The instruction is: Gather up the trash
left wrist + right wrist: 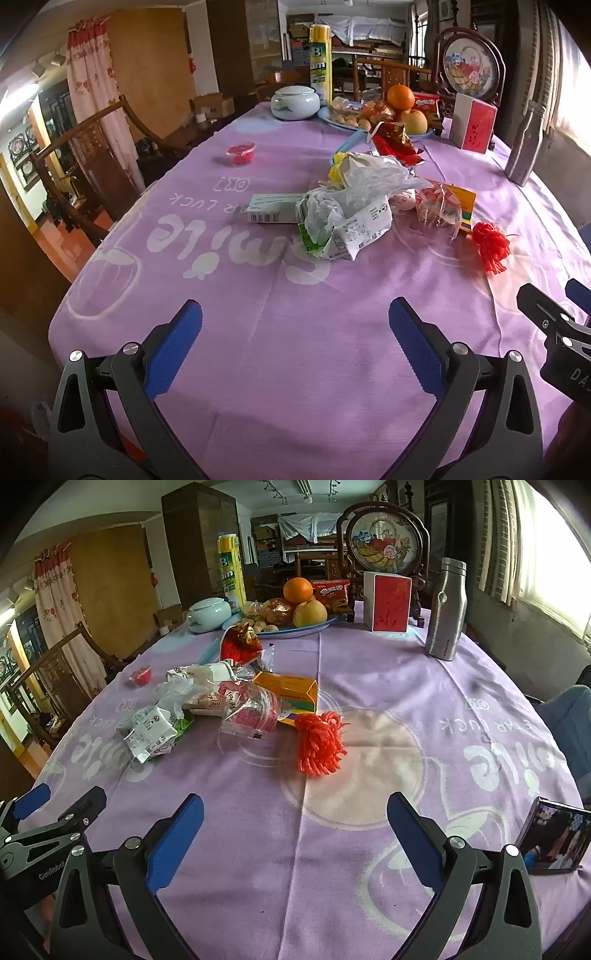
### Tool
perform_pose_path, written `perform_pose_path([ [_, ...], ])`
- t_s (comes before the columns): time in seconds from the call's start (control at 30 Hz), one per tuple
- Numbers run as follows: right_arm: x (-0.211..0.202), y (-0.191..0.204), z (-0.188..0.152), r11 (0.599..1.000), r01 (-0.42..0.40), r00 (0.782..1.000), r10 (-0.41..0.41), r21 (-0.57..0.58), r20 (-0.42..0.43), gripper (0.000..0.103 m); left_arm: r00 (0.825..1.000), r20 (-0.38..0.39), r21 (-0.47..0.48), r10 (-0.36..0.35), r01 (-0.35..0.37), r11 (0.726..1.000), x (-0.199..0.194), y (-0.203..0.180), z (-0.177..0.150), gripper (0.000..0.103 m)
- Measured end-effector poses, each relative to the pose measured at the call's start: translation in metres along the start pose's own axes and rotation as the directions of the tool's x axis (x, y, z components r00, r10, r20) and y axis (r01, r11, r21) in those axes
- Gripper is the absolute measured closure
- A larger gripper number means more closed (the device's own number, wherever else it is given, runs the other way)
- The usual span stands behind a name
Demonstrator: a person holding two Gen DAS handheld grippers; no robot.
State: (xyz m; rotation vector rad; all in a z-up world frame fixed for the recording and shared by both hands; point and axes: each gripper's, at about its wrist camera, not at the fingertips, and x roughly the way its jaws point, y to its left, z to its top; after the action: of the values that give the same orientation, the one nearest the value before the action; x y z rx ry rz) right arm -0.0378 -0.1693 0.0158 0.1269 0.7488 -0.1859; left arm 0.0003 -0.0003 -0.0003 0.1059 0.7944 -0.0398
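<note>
Both the left claw (295, 347) and the right claw (295, 834) hang released, ribbed blue pads spread wide above the lilac cloth of the worktop (369, 849). Mid-worktop lies the trash: a crumpled milk carton (347, 229), filmy plastic bag (369, 177), crinkled clear wrapper (251, 712) and frilly red foam net (319, 744).

a worktop under a lilac cloth (369, 672) printed with white lettering. at the far end, a blue plate (314, 628) holds an orange (297, 589), a pear (309, 613) and small pastries. left of it sit a pale lidded ceramic pot (205, 613) and a tall yellow-green spray can (231, 572). right of the plate stand a red and white box (388, 605), a round framed flower picture (382, 546) behind it, and a steel bottle (445, 609). a small photo (554, 836) stands at the near right edge.
</note>
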Motion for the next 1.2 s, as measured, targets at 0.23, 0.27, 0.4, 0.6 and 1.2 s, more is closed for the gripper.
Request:
perform_pose_path([
  [0.23, 0.0015, -0.0008, 0.0002, 1.000, 0.004, 1.000, -0.004, 0.001, 0.002, 0.005, 1.000, -0.001, -0.004, 0.004, -0.004, 1.000, 0.0020, -0.0004, -0.0009, 0.006],
  [0.27, 0.0019, -0.0010, 0.0003, 1.000, 0.005, 1.000, -0.005, 0.001, 0.001, 0.005, 1.000, -0.001, -0.003, 0.001, -0.001, 1.000, 0.0024, -0.0007, -0.0006, 0.006],
  [0.4, 0.0018, 0.0000, 0.0008, 1.000, 0.005, 1.000, -0.005, -0.002, 0.003, 0.005, 1.000, -0.003, -0.007, -0.002, 0.002, 1.000, 0.0027, 0.0024, -0.0017, 0.006],
  [0.6, 0.0027, 0.0000, 0.0012, 1.000, 0.005, 1.000, -0.005, -0.002, 0.002, 0.005, 1.000, -0.008, -0.006, -0.002, 0.002, 1.000, 0.0042, 0.0014, -0.0019, 0.006],
  [1.2, 0.0036, -0.0005, 0.0024, 1.000, 0.009, 1.000, -0.009, -0.001, 0.000, 0.005, 1.000, -0.016, 0.005, -0.003, 0.003, 1.000, 0.0074, -0.0030, -0.0025, 0.006],
])
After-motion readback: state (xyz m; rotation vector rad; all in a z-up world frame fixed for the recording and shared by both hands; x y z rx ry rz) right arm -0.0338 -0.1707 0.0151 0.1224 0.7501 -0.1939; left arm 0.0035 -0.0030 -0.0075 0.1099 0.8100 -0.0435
